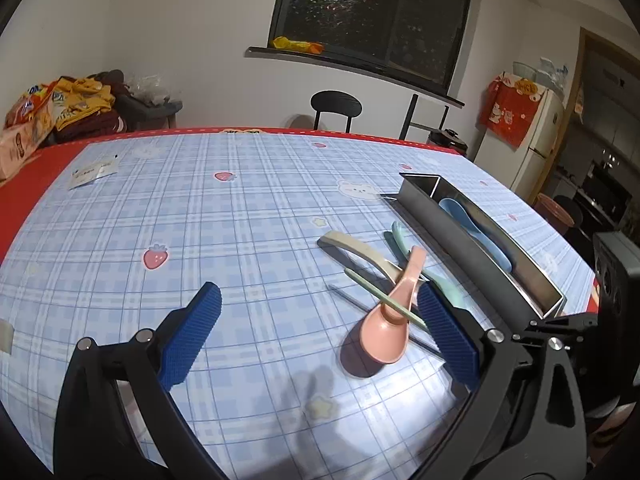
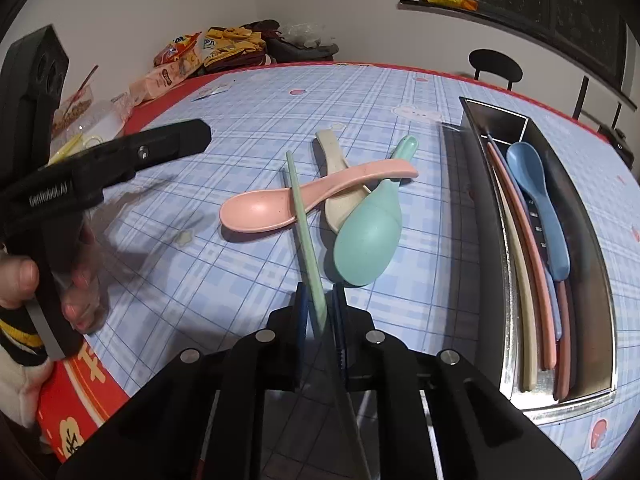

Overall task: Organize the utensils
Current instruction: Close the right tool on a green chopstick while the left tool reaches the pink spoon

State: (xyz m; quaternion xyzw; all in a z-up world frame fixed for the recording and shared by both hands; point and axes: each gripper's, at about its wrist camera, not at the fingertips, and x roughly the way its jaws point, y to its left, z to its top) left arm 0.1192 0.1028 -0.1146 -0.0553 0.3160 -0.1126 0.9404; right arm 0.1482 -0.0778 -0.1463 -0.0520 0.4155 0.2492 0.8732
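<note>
Right tool (image 2: 320, 304) clamped on the pale green chopstick (image 2: 306, 232), its blue pads pressed to either side of the near end; the stick runs forward and crosses over the pink spoon. Left tool (image 1: 320, 320) spread wide apart, holding nothing, hovering low over the blue plaid-covered surface (image 1: 200, 220) just beside the pile; in the right view it shows at far left, gripped by a hand (image 2: 24, 280).

Long stainless steel tray (image 2: 592, 264) sits on the right side of the surface, near the pile but apart from it. Inside lie a blue plastic spoon (image 2: 540, 200) and several chopsticks, cream, pink and brownish, lengthwise along the tray's left wall.

Loose pile on the cloth: mint green plastic spoon (image 2: 368, 240), bowl toward the right tool; pink plastic spoon (image 2: 264, 212) lying across it and across the cream plastic spoon (image 2: 332, 152), handles overlapping. A thin dark stick (image 1: 348, 298) lies under the pink spoon, partly hidden.

Snack bags (image 1: 32, 120) at the far left edge.
</note>
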